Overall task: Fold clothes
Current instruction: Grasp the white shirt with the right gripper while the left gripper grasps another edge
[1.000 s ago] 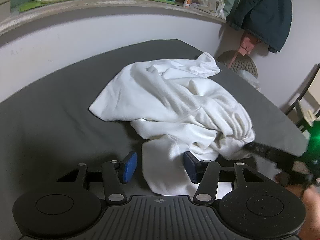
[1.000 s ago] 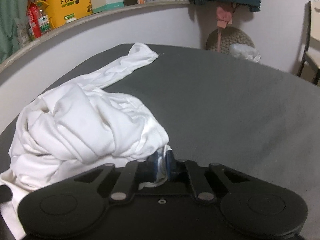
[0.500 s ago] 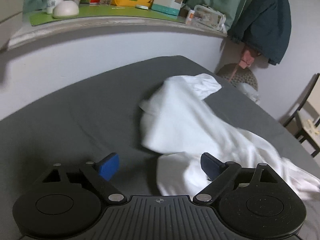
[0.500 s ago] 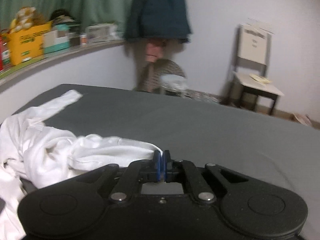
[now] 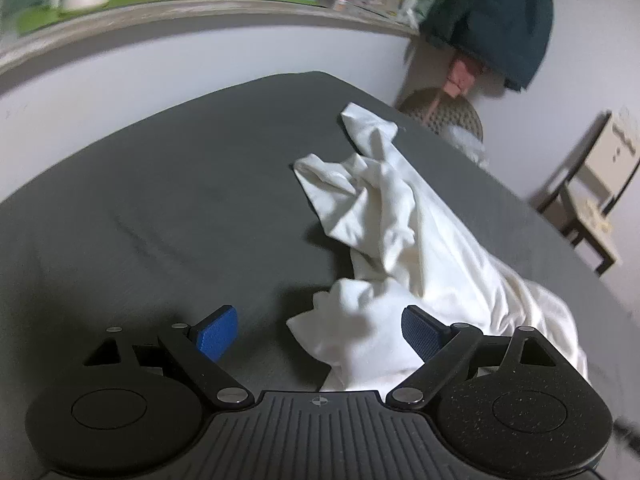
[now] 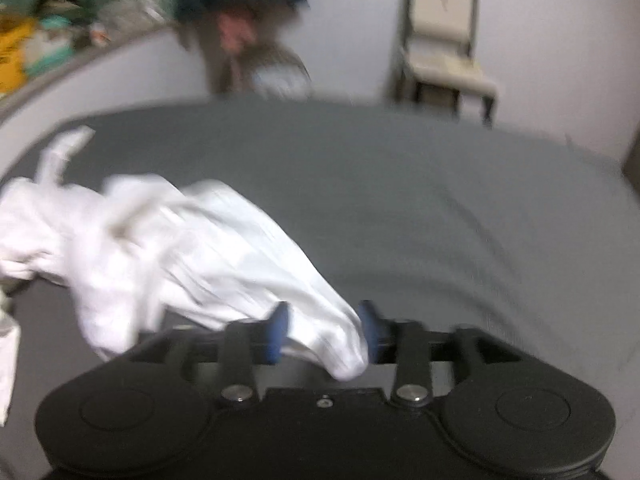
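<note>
A crumpled white garment lies stretched in a long bunch on the dark grey bed sheet. My left gripper is open wide, its blue pads on either side of the garment's near end without gripping it. In the blurred right wrist view the same white garment runs from the left to my right gripper. That gripper is open, and the garment's end lies loose between its blue pads.
A shelf with boxes and bottles runs along the wall behind the bed. A dark teal jacket hangs at the corner above a round woven stool. A beige chair stands beyond the bed's far edge.
My right gripper pulled the garment to the right, stretching it out, and has now opened and released it. My left gripper opened wider and the garment's end now lies between its pads.
</note>
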Tool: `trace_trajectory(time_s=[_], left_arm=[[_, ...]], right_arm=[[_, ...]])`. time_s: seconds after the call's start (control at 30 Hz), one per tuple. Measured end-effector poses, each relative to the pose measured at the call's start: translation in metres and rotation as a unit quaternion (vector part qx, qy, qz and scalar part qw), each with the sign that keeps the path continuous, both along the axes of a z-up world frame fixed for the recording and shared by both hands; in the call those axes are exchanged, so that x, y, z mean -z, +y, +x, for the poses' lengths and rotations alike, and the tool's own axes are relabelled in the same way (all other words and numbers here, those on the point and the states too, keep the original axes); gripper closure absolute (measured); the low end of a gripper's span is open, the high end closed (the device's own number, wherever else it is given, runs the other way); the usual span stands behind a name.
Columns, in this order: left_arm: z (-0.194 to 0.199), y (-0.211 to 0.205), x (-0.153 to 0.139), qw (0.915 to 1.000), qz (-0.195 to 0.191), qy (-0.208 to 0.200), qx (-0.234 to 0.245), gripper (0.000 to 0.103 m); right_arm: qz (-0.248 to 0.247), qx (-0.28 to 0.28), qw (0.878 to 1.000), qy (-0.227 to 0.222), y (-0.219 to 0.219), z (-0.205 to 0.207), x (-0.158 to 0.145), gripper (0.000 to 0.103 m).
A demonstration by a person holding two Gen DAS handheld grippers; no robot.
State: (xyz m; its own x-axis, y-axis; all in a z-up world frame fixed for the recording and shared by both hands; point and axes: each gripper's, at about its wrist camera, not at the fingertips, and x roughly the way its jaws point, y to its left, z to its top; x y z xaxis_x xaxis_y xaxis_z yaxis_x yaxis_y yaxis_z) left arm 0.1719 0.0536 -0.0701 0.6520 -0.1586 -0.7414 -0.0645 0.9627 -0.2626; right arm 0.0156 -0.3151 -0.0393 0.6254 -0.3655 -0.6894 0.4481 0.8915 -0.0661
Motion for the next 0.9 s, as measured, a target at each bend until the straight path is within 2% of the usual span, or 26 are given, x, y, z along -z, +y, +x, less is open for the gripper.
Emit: trace_trajectory(time_s=[0.03,0.07,0.13,0.23,0.27,0.3,0.37,0.4,0.43,0.47,0.53,0.6,0.63,0.67,0.7,0.73,0.77,0.9], left_arm=[[0.001,-0.005,0.000,1.0000,0.007,0.000,0.005,0.013],[0.001,-0.009,0.000,0.9999,0.010,-0.002,0.009,0.013],[-0.002,-0.014,0.001,0.9996,0.018,-0.010,0.021,0.013],[-0.006,-0.022,0.003,0.9986,0.031,-0.021,0.037,0.014],[-0.008,-0.023,0.003,0.9981,0.045,-0.025,0.035,0.014],[-0.010,-0.023,0.004,0.9975,0.056,-0.027,0.033,0.014],[-0.008,-0.019,0.008,0.9979,0.052,-0.022,0.032,0.014],[-0.007,-0.016,0.009,0.9986,0.039,-0.016,0.033,0.020],[-0.005,-0.013,0.011,0.9991,0.025,-0.011,0.034,0.037],[-0.003,-0.010,0.013,0.9993,0.012,-0.005,0.034,0.044],[0.000,-0.007,0.017,0.9993,-0.003,0.003,0.037,0.062],[0.003,-0.010,0.022,0.9987,-0.008,0.007,0.049,0.072],[0.004,-0.012,0.024,0.9984,-0.009,0.008,0.055,0.080],[0.004,-0.014,0.025,0.9983,-0.007,0.007,0.058,0.084],[0.004,-0.016,0.026,0.9981,-0.004,0.005,0.062,0.090],[0.004,-0.017,0.027,0.9980,-0.002,0.003,0.064,0.094],[0.005,-0.017,0.028,0.9981,-0.001,0.003,0.062,0.095],[0.008,-0.009,0.026,0.9991,-0.006,-0.002,0.041,0.095]], right_arm=[[-0.018,-0.016,1.000,-0.017,0.011,-0.002,-0.006,0.043],[-0.030,-0.046,0.998,-0.039,0.027,0.000,-0.014,0.037],[-0.037,-0.125,0.989,-0.074,0.064,0.012,-0.029,0.035],[-0.024,-0.252,0.961,-0.113,0.124,0.049,-0.040,0.035],[-0.025,-0.283,0.951,-0.117,0.151,0.061,-0.039,0.035],[-0.013,-0.301,0.947,-0.109,0.164,0.079,-0.037,0.035],[0.013,-0.335,0.938,-0.092,0.188,0.117,-0.032,0.035],[0.026,-0.352,0.932,-0.083,0.200,0.135,-0.029,0.035],[0.044,-0.362,0.929,-0.070,0.207,0.148,-0.025,0.035],[0.061,-0.371,0.925,-0.057,0.214,0.161,-0.021,0.034],[0.064,-0.356,0.931,-0.037,0.217,0.169,-0.010,0.034],[0.065,-0.340,0.938,-0.017,0.219,0.176,0.002,0.034],[0.066,-0.332,0.941,-0.007,0.221,0.180,0.008,0.040],[0.067,-0.324,0.944,0.003,0.222,0.184,0.014,0.058],[0.067,-0.316,0.946,0.012,0.223,0.188,0.020,0.070],[0.068,-0.308,0.949,0.022,0.225,0.192,0.026,0.093],[0.069,-0.299,0.951,0.032,0.226,0.196,0.032,0.098],[0.085,-0.227,0.969,-0.044,0.190,0.179,0.002,0.098]])
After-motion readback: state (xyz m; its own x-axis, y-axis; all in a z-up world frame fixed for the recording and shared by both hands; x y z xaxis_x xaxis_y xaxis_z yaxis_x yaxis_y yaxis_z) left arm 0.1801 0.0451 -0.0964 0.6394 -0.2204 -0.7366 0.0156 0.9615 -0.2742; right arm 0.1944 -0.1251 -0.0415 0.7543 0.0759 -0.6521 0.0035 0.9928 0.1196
